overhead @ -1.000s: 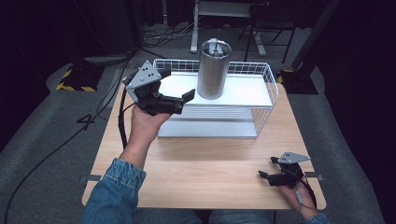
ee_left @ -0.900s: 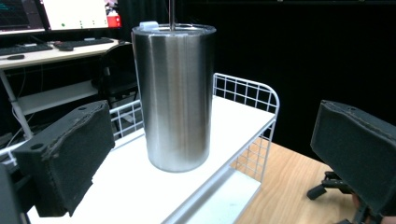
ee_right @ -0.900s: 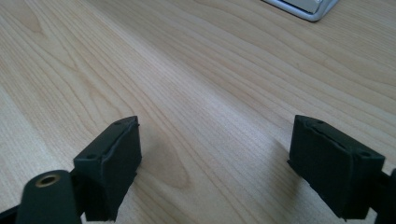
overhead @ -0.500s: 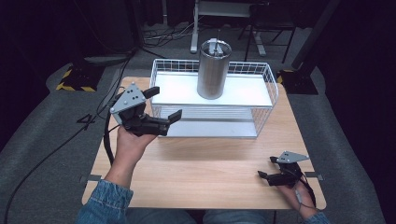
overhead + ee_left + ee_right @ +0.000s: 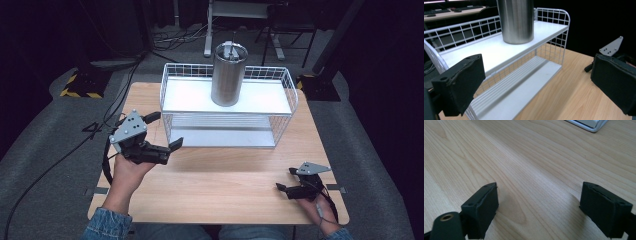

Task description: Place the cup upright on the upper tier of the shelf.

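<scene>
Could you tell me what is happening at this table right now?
A person at a wooden table holds a gripper in each hand. The left gripper, jaws wide open and empty, sits beside the left end of a white wire rack. A steel tumbler stands upright on the rack's top shelf, untouched. The right gripper rests low over the table's near right corner, its jaws apart with nothing between them.

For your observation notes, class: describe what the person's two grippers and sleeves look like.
Both the left gripper and the right gripper are black, each topped by a grey three-cornered plate with small holes. Their fingers are blocky black pads. A black cable trails from the left one. The sleeves are blue denim.
</scene>
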